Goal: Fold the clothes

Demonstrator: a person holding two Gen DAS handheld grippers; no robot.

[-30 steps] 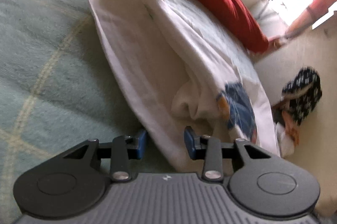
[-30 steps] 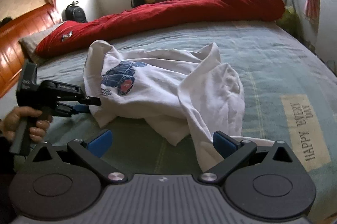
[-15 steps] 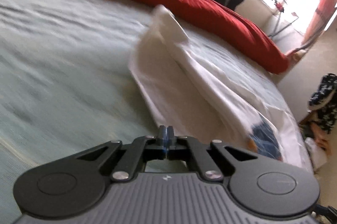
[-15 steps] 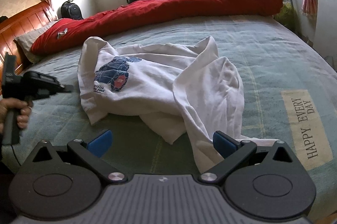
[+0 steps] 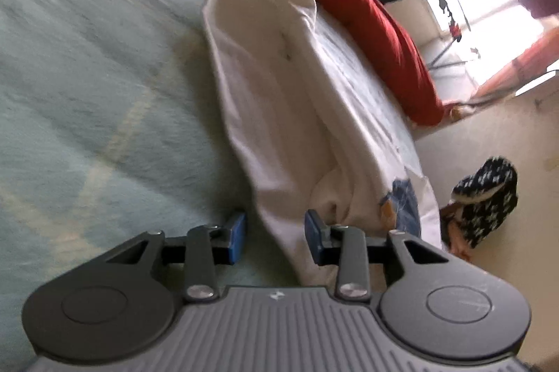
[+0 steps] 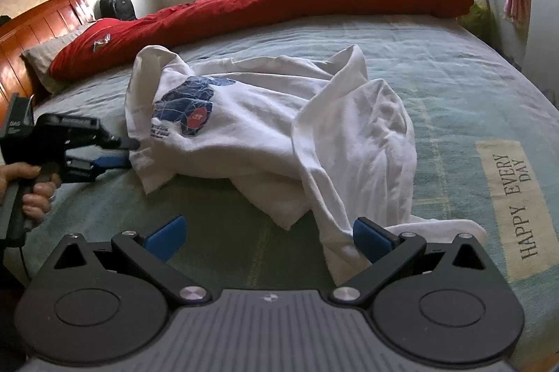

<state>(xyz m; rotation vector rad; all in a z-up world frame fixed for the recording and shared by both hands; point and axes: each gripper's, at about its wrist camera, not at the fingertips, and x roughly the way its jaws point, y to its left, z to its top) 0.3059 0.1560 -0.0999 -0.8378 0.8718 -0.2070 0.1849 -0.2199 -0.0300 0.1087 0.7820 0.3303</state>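
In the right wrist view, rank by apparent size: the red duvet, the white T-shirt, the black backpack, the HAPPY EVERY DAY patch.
1. and 2. White T-shirt and red duvet: they cover similar areas, and the shirt lies nearer the camera, so no ranking.
3. HAPPY EVERY DAY patch.
4. Black backpack, though it is farthest away.

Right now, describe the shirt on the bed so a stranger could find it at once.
Start at the wide bed with its pale green blanket and the long red duvet along its far side. In the middle lies a crumpled white T-shirt, the only white thing there, with a dark blue print.
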